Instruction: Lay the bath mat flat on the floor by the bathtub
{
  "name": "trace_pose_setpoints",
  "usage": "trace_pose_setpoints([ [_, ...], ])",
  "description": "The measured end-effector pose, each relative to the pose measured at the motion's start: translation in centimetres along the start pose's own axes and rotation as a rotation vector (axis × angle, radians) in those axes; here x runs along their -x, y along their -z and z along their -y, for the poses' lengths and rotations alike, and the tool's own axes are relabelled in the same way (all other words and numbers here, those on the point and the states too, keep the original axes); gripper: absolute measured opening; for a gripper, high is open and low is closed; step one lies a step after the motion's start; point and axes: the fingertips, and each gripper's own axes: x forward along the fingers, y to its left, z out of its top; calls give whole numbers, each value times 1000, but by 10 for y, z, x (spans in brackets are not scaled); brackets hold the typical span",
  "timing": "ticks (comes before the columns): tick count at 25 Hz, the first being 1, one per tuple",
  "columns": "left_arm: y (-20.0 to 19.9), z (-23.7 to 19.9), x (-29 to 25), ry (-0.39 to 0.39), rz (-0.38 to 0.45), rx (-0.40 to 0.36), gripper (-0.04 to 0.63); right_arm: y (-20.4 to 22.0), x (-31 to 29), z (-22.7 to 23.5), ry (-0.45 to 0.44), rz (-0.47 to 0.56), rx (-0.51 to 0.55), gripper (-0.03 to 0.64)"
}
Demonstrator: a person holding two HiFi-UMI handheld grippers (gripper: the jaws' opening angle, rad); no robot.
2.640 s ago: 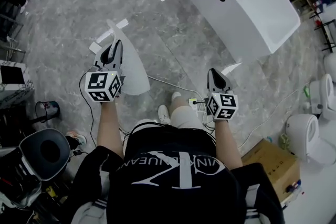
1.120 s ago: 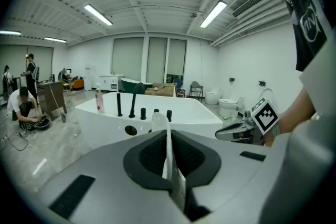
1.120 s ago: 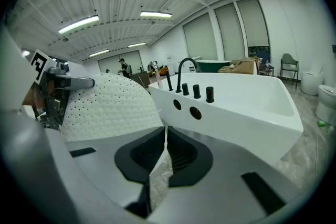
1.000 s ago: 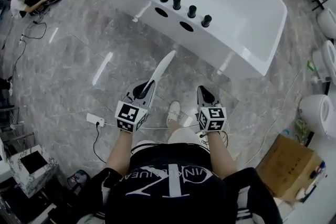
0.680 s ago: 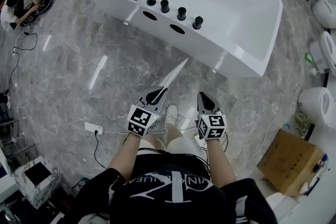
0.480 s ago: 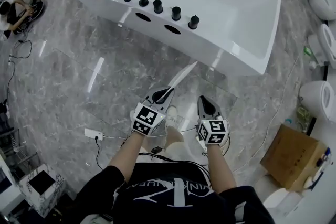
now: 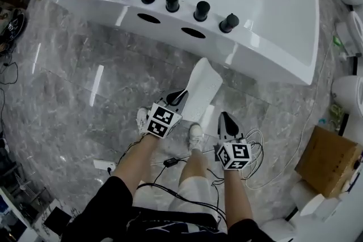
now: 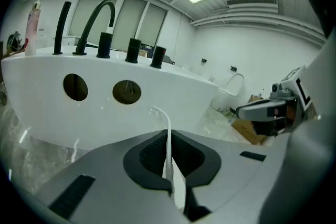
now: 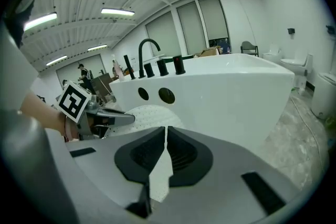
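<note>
Grey-jawed left tool and right tool, two in all, are each closed on an edge of the one white dotted rubber bath mat, held above the grey marble floor, so laying it flat is not yet done beside the single white bathtub.

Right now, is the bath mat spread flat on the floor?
Not flat: left gripper and right gripper hold the bath mat up.

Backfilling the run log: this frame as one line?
left gripper: shut on bath mat | right gripper: shut on bath mat | bath mat: held up facing bathtub, not yet on floor
</note>
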Motion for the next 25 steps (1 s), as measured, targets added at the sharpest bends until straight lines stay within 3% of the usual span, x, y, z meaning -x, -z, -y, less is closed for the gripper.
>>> trace_pose_setpoints([
  [6, 59, -117, -4, -46, -89, -70, 20, 37, -72, -40, 48, 2, -57, 29],
  [13, 89, -229, 11, -148, -135, -19, 20, 50, -125, -77, 67, -11, -62, 29],
  [18, 106, -276, 16, -160, -165, -51, 21, 53, -157, -96, 63, -14, -52, 29],
  [25, 148, -308, 10, -183, -239, -90, 22, 75, -190, -112, 39, -51, -61, 29],
])
